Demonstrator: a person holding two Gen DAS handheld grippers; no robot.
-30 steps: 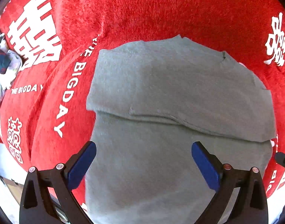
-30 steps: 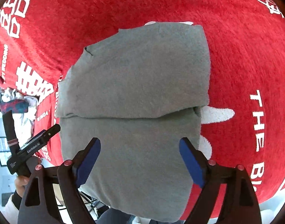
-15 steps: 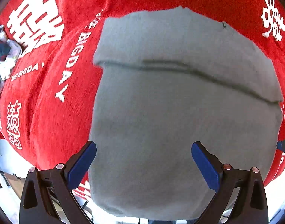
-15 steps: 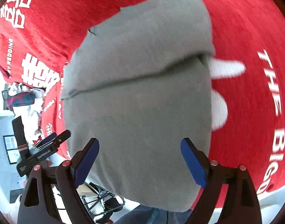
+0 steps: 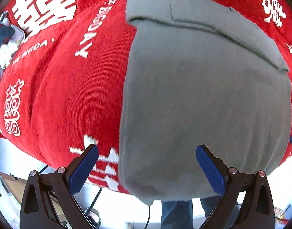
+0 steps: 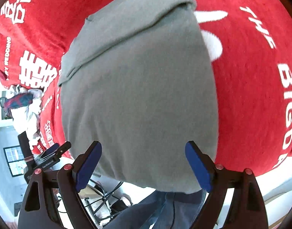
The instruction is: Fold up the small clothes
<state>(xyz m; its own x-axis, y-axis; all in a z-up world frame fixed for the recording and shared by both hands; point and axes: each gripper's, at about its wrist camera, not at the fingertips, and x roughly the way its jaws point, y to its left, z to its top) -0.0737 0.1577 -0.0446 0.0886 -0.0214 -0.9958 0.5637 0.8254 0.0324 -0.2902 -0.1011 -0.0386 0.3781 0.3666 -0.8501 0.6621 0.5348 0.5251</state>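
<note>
At the near edge of the desk, both tools hang with their blue-padded fingers spread wide and nothing between them. The left tool sits over the near left corner of the grey garment, its left finger above the red cloth and its right finger above the grey fabric; I cannot tell if either pad touches what lies beneath. The right tool hovers over the garment's near hem, both fingers framing the grey fabric, and the left tool shows in that view as a dark shape at the lower left. Below the desk edge, dark blue trousers of the person are visible, along with some cables and a folding frame on the pale floor. The grey garment lies flat on the red cloth, reaching right to the near edge of the desk and slightly overhanging it. Its far part is folded back toward us, making a doubled band with a clear crease line across the top. The red cloth is printed with white lettering, "BIGDAY", and large white characters. Farther off to the left, at the cloth's edge, is a heap of other clothes, white with a dark blue and red piece on top.
</note>
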